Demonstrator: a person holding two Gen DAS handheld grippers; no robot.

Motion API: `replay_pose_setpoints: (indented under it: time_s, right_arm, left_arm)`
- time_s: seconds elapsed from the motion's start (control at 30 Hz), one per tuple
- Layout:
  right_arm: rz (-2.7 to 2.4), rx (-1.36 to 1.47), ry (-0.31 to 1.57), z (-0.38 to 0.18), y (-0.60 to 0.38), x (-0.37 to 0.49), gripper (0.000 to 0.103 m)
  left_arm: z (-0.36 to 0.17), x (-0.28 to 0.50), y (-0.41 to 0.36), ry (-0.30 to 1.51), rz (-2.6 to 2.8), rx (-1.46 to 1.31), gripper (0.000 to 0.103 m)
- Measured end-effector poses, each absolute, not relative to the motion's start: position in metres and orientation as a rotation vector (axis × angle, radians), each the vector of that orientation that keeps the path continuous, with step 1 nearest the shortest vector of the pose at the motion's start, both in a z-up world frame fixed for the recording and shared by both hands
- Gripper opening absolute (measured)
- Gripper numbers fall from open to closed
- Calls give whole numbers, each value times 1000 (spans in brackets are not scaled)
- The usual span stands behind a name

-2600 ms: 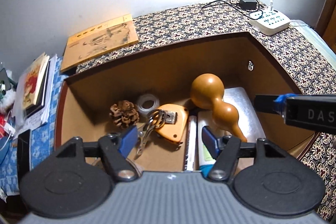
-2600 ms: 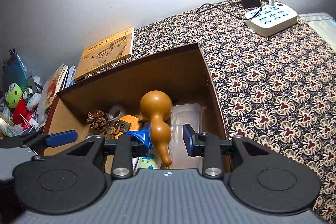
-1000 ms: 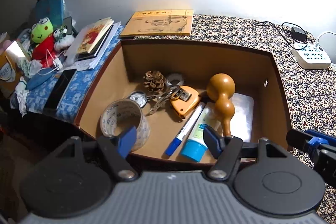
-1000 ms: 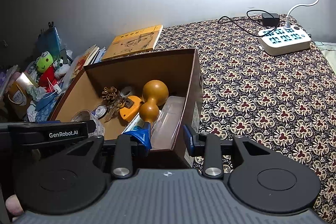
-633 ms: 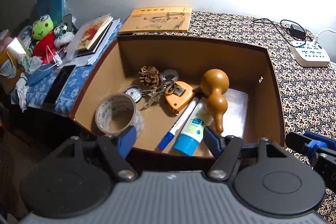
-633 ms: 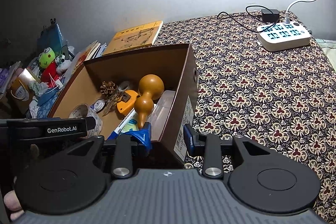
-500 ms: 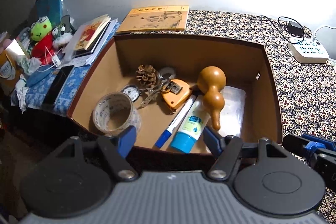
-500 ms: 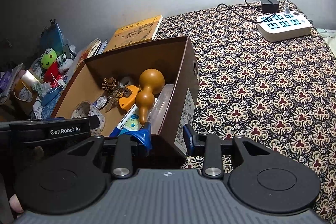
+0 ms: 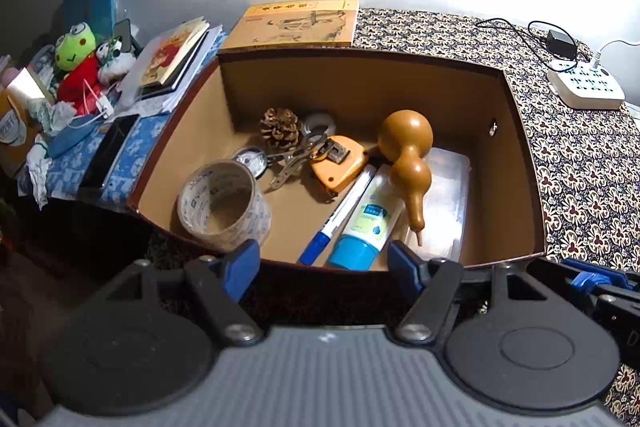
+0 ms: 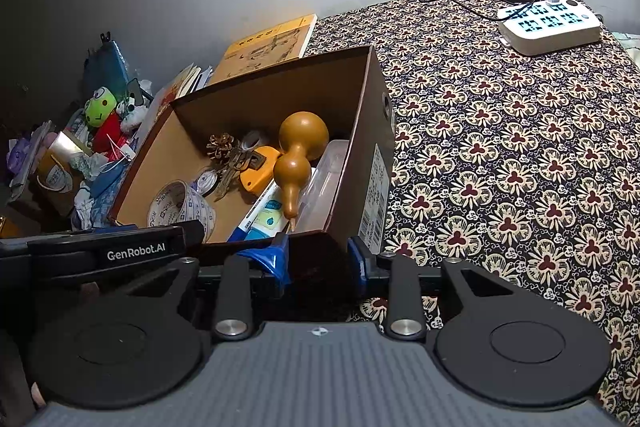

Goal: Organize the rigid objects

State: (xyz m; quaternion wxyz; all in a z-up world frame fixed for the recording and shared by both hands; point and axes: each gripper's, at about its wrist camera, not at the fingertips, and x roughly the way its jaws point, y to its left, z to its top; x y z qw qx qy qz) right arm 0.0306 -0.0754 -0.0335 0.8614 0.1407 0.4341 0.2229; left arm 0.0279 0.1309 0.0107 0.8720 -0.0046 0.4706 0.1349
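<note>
Spread and empty, both pairs of fingers hang at the near edge of the cardboard box (image 9: 524, 163): left gripper (image 9: 322, 261) at the near wall, right gripper (image 10: 320, 261) at its near right corner. Inside lie a gourd (image 9: 406, 155), tape roll (image 9: 222, 205), pine cone (image 9: 280, 129), tube (image 9: 366, 223) and marker (image 9: 340, 211); a power strip (image 10: 548, 23) sits far right.

box (image 9: 524, 163) crowded; patterned cloth (image 10: 520, 155) right lies open.

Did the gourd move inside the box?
No. The gourd keeps leaning on the clear case beside the tube; only the cameras backed away.
</note>
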Motion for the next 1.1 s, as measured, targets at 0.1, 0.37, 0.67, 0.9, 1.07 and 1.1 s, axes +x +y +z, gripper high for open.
replay_pose_setpoints:
  time_s: [0.1, 0.37, 0.67, 0.9, 1.07, 1.1]
  right_arm:
    - [471, 292, 912, -34, -70, 28, 14]
    - [445, 292, 913, -34, -57, 25, 13]
    - [416, 279, 917, -34, -40, 20, 14]
    - [385, 268, 922, -33, -31, 16, 15]
    - [356, 252, 911, -31, -27, 13, 15]
    - [352, 252, 911, -31, -27, 13, 15]
  left_arm:
    - [11, 24, 136, 985, 277, -19, 70]
    - [10, 18, 150, 981, 280, -21, 70]
    - [11, 13, 164, 976, 280, -15, 70]
    - [11, 10, 172, 970, 280, 10, 70]
    - [11, 11, 174, 969, 279, 32, 70]
    - [11, 11, 175, 970, 275, 30, 70]
